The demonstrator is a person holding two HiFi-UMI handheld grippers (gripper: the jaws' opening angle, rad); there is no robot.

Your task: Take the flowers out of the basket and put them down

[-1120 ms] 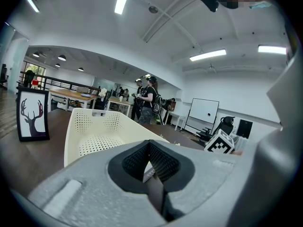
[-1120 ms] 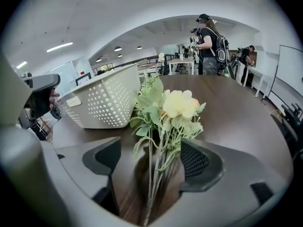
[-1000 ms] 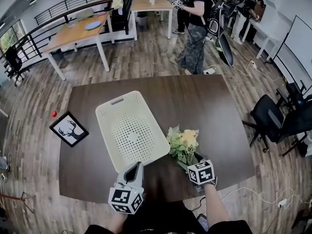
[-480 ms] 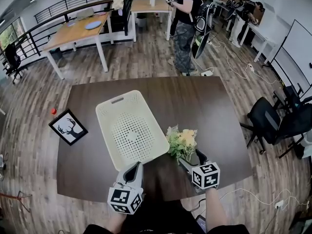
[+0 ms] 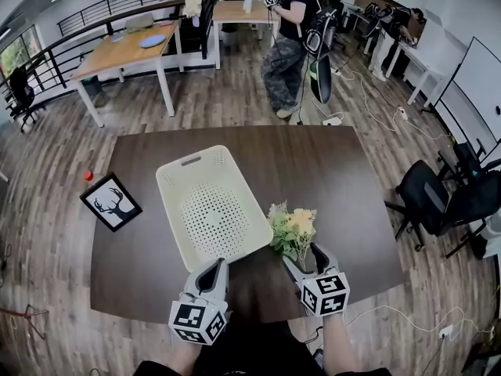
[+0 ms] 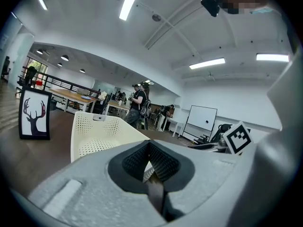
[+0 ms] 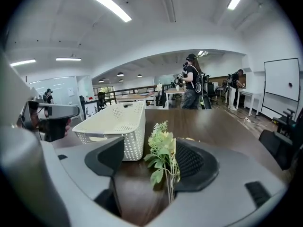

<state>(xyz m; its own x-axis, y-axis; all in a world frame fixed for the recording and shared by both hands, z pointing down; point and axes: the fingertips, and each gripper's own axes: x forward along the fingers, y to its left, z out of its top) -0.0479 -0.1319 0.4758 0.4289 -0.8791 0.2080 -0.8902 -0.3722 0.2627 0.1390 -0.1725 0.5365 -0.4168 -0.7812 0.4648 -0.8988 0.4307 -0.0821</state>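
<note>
One basket, one flower bunch, one framed picture, and two tongs: left tongs, right tongs.

left gripper: light grey moulded plastic shell, smooth and rounded | right gripper: same grey build tbh | pads: black rubber with a fine ribbed grid | marker cubes: white, black square codes on each face, one per gripper | person: dark top, pretty plain
</note>
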